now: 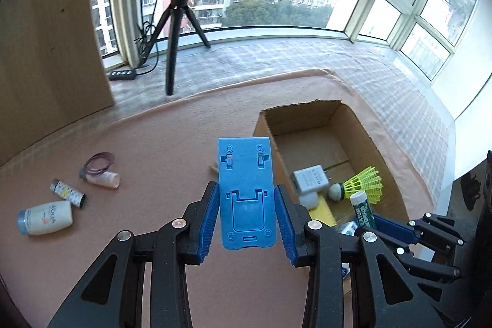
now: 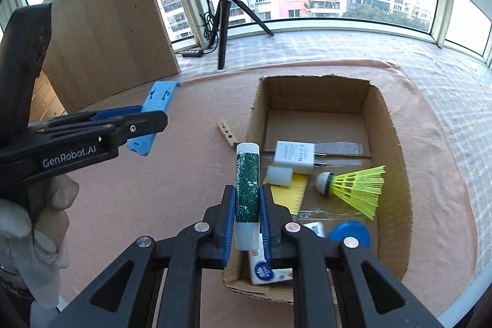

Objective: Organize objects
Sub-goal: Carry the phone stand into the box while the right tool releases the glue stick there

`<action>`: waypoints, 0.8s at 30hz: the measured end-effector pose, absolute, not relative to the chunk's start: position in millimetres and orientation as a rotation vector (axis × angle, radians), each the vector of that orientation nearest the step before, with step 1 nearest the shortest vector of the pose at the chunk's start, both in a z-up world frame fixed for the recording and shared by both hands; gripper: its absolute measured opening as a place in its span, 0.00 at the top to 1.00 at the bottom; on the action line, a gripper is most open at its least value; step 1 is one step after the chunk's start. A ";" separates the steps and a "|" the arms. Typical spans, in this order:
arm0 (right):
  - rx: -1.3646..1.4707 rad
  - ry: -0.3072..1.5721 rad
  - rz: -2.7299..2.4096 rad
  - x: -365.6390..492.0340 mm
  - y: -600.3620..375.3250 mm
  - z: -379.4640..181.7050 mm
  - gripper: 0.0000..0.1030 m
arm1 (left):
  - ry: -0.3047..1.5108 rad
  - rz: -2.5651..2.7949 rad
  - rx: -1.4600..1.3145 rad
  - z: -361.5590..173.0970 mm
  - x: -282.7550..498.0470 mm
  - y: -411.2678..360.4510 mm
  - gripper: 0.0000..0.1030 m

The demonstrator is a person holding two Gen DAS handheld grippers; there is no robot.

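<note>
Left gripper (image 1: 246,205) clamps a blue phone stand (image 1: 246,192), right gripper (image 2: 247,214) a lip-balm tube (image 2: 247,192); cardboard box (image 2: 393,143) half-filled (bottles (image 1: 46,219) remain outside).

black hand-held gripper (image 2: 247,205), blue ribbed pads, silver rivets, "genrobot.ai" lettering; white knit glove (image 2: 27,239).

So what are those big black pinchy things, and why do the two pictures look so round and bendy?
They are tongs a person squeezes by hand; a gloved hand shows. Each has a wide-angle camera looking along its fingers, which bends the view. One picture comes from the left tongs, gripping a blue phone stand. The other comes from the right tongs, gripping a green lip balm tube. Below lies a cardboard box holding a yellow shuttlecock and a white charger. A white lotion bottle waits on the pink cloth.
</note>
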State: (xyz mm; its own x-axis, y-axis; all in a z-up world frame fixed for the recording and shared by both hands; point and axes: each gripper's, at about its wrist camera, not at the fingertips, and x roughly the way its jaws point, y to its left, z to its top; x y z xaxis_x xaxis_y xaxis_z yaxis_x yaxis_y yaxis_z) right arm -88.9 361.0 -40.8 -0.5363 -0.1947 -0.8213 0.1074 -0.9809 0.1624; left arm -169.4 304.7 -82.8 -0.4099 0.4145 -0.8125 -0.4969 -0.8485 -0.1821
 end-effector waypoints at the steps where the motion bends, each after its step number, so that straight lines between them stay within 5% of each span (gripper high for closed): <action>1: 1.416 -0.148 -2.615 -87.4 367.1 -41.1 0.86 | 0.125 2.250 -1.264 -81.9 -168.4 314.9 0.62; 18: 1.494 -0.226 -2.656 -78.2 413.9 -55.0 0.86 | 0.244 2.114 -1.257 -91.7 -165.9 405.2 0.61; 19: 1.488 -0.231 -2.651 -76.5 413.7 -54.0 0.85 | 0.248 2.115 -1.256 -90.7 -164.7 404.8 0.54; 20: 1.483 -0.242 -2.635 -75.9 413.5 -53.9 0.75 | 0.249 2.118 -1.259 -89.8 -164.1 403.9 0.41; 22: 1.492 -0.264 -2.611 -75.3 412.9 -53.5 0.48 | 0.229 2.129 -1.251 -85.1 -162.9 399.8 0.38; 24: 1.483 -0.275 -2.624 -73.8 411.7 -51.9 0.45 | 0.242 2.141 -1.239 -80.8 -161.8 396.1 0.38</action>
State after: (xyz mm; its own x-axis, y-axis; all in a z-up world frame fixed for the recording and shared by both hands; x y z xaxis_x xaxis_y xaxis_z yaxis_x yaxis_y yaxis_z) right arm -73.8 411.7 -51.9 -0.5147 -0.1885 -0.8364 0.0107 -0.9769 0.2135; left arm -161.8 396.1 -80.8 -0.3465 0.4384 -0.8293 -0.6126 -0.7753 -0.1539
